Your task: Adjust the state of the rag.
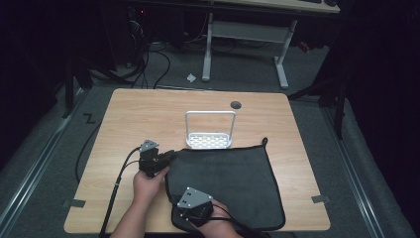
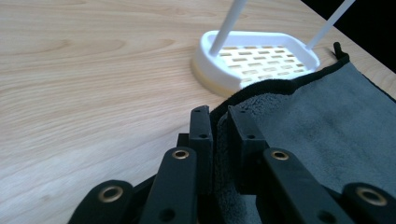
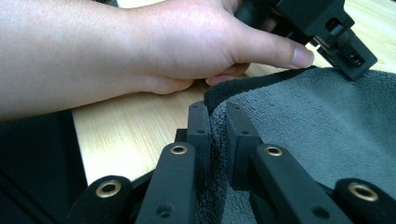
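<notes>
A dark grey cloth (image 1: 225, 183) lies spread over the front middle of the wooden table (image 1: 148, 114). My left gripper (image 1: 171, 156) is shut on the cloth's far left corner (image 2: 243, 100), which stands pinched and lifted between the jaws. My right gripper (image 1: 185, 218) is shut on the cloth's near left edge (image 3: 217, 121), with a fold of fabric clamped between its two black jaws. In the right gripper view the other hand (image 3: 154, 46) and the left gripper (image 3: 348, 46) sit just beyond, at the cloth's far corner.
A white slotted rack (image 1: 209, 140) with a tall hoop handle stands just behind the cloth, close to the left gripper (image 2: 219, 123). A round cable hole (image 1: 236, 104) sits near the far edge. Tape marks sit at both front corners; cables trail off the left.
</notes>
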Tool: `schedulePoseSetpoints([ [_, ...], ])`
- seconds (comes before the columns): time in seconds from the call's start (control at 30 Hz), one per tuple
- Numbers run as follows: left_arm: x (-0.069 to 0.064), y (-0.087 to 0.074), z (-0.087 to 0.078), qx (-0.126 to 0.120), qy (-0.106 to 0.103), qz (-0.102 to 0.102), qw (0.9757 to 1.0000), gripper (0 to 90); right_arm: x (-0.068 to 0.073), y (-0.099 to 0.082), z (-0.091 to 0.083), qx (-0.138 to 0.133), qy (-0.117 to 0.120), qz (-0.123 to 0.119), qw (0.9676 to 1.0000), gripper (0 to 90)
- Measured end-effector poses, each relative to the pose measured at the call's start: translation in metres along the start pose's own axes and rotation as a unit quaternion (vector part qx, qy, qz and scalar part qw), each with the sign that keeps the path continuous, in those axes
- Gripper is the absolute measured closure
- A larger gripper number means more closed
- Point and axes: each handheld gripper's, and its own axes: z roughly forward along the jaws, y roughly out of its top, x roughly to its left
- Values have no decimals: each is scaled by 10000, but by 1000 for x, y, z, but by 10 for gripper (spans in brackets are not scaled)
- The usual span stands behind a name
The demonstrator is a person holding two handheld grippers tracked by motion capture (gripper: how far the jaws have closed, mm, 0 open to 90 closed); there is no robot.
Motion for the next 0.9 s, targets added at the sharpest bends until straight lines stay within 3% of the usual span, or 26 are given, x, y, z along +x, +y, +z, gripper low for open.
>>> schedulePoseSetpoints([
  [0.2, 21, -5, -20, -123, -115, -262, 9995, 807, 13, 11, 16, 1, 128, -76, 9999, 829],
  [0.47, 49, -4, -69, -236, 116, -371, 9990, 808, 37, 41, 35, -156, 336, -375, 9986, 827],
  [0.67, 60, 5, -104, -300, 357, -378, 9982, 809, 52, 65, 45, -374, 532, -470, 9968, 827],
  [0.77, 58, 9, -108, -291, 400, -388, 9980, 809, 56, 73, 45, -459, 564, -546, 9959, 827],
  [0.9, 48, 14, -97, -231, 411, -389, 9981, 808, 50, 71, 38, -462, 468, -532, 9964, 826],
])
